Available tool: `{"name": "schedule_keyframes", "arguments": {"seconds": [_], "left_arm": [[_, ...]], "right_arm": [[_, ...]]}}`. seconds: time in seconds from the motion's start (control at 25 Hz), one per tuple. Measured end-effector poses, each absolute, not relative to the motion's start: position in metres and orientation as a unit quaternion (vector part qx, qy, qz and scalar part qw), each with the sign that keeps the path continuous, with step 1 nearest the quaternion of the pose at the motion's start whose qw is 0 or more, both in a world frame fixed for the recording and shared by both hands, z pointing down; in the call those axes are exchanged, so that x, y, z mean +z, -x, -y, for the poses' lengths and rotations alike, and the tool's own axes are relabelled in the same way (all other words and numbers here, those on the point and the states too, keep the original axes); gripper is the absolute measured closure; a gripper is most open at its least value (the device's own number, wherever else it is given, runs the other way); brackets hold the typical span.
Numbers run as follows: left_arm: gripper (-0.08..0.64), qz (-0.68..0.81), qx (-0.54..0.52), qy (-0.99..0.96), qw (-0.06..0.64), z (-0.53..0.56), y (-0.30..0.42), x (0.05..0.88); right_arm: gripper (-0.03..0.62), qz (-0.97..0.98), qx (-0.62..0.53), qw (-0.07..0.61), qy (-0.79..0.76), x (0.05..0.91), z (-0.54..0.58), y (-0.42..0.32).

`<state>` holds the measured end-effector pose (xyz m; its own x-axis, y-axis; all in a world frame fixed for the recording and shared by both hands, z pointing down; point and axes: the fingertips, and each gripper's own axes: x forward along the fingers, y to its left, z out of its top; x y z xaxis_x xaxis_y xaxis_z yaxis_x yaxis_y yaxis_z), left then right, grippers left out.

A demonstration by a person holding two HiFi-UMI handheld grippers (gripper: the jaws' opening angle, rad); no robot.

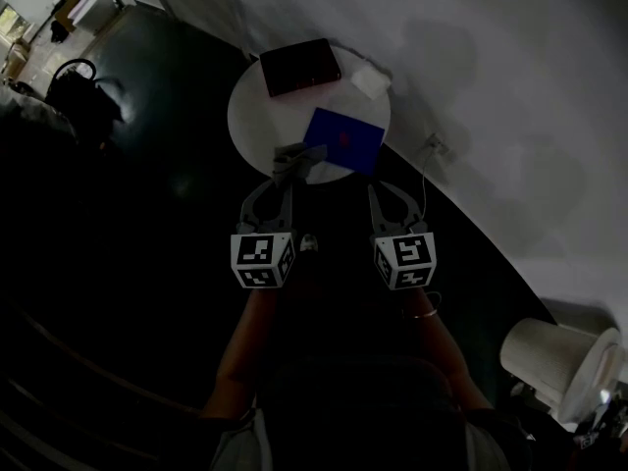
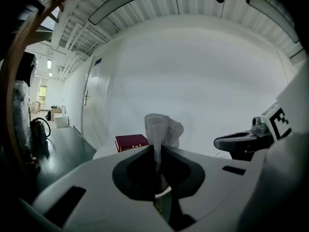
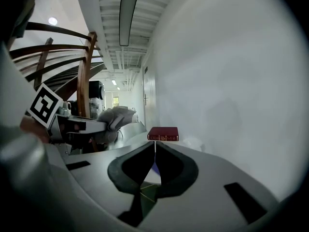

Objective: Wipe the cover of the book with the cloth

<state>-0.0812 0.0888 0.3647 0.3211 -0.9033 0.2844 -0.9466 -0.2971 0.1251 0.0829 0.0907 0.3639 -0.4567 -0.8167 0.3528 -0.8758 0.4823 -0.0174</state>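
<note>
Cloth (image 2: 163, 129), grey and bunched, stood upright, pinched in left gripper (image 2: 156, 148) jaws, over near edge of round table (image 1: 253, 116), by left corner of blue book (image 1: 343, 137). Right gripper (image 3: 155, 147) jaws pressed together, nothing between them. Blue book lay flat on table's near side, just ahead of both grippers, with long axis left-right and right end slanted nearer. Red book (image 1: 299, 67) lay flat at far side — long axis left-right, spine toward grippers.

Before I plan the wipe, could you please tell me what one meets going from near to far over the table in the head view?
The grey cloth, then the blue book, then the red book.
</note>
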Motion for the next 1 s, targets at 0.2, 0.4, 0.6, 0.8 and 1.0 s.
{"name": "schedule_keyframes", "arguments": {"seconds": [0.2,0.4,0.6,0.8,1.0], "left_arm": [[0.526,0.561,0.088,-0.812,0.137,-0.042,0.098,0.367],[0.526,0.539,0.095,-0.824,0.143,-0.003,0.102,0.376],[0.526,0.517,0.101,-0.836,0.152,0.023,0.102,0.384],[0.526,0.504,0.096,-0.843,0.162,0.043,0.103,0.39],[0.526,0.488,0.106,-0.849,0.17,0.055,0.086,0.393]], "right_arm": [[0.563,0.835,0.103,0.166,-0.514,0.37,-0.05,-0.071],[0.563,0.822,0.11,0.184,-0.527,0.382,-0.017,-0.068],[0.563,0.807,0.124,0.197,-0.543,0.388,0.005,-0.066],[0.563,0.792,0.127,0.206,-0.56,0.401,0.017,-0.074],[0.563,0.786,0.14,0.216,-0.562,0.405,0.02,-0.083]]}}
